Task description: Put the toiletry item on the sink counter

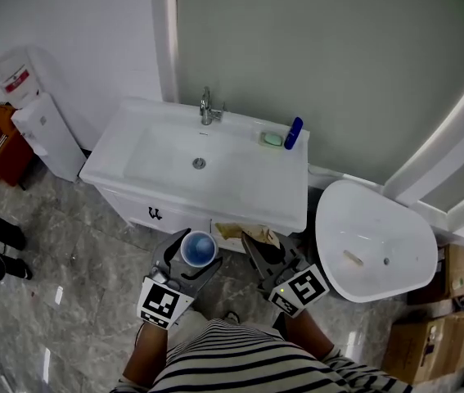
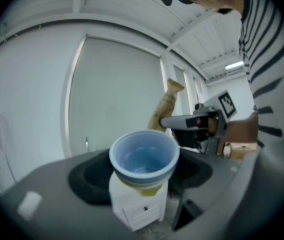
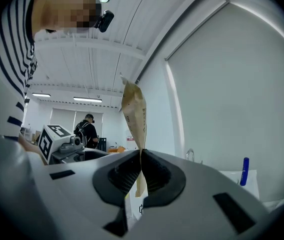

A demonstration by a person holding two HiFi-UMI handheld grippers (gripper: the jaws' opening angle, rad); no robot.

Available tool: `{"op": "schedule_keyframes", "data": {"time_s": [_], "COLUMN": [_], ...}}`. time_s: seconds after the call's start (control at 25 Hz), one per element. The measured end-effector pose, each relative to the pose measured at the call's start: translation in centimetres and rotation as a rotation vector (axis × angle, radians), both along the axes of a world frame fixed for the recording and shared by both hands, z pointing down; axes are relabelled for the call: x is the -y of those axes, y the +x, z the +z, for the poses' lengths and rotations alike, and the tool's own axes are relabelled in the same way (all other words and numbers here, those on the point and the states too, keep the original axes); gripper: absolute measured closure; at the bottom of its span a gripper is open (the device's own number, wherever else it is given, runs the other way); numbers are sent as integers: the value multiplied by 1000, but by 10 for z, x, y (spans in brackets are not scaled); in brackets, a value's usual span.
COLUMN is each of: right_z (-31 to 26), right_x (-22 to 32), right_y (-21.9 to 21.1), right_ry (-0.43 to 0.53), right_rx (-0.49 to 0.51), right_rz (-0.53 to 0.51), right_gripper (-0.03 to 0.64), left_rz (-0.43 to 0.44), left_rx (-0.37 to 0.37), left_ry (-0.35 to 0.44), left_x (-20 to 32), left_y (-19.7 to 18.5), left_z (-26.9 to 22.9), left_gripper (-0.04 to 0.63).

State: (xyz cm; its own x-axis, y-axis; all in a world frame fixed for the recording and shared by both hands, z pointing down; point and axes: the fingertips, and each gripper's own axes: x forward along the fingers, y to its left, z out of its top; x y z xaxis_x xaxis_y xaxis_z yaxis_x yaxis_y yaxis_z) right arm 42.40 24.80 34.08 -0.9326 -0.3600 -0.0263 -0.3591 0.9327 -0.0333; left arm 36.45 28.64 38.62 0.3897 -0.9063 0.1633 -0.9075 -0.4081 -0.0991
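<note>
A light blue cup (image 1: 199, 249) stands upright between the jaws of my left gripper (image 1: 194, 257), which is shut on its sides; in the left gripper view the cup (image 2: 144, 159) fills the gap of that gripper (image 2: 144, 178). My right gripper (image 1: 258, 249) is shut on a flat tan paper packet (image 1: 245, 232), which sticks up from the closed jaws in the right gripper view (image 3: 134, 109). Both grippers hover side by side just in front of the white sink counter (image 1: 133, 129), at about the height of its front edge.
On the counter stand a faucet (image 1: 207, 109), a green soap dish (image 1: 272, 138) and a blue bottle (image 1: 295, 133). A white toilet (image 1: 371, 244) sits to the right, with cardboard boxes (image 1: 428, 342) beyond it. A water dispenser (image 1: 39, 121) stands at the left.
</note>
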Motion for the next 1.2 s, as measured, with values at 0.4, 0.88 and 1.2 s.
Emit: {"op": "schedule_keyframes", "data": {"time_s": [0.4, 0.88, 1.2], "right_z": [-5, -11, -7], "right_x": [28, 51, 74], "right_y": [-106, -224, -261], "right_ry": [13, 59, 64], "right_rx": [-11, -40, -69], "right_rz": [-38, -66, -63], "right_gripper": [605, 604, 604], "left_rz": [-64, -100, -98], "left_rx": [8, 3, -6], "left_ry": [11, 44, 31], "left_x": [24, 40, 62], "left_y": [-110, -226, -262], "left_z": [-1, -5, 2], "left_gripper": [227, 227, 227]}}
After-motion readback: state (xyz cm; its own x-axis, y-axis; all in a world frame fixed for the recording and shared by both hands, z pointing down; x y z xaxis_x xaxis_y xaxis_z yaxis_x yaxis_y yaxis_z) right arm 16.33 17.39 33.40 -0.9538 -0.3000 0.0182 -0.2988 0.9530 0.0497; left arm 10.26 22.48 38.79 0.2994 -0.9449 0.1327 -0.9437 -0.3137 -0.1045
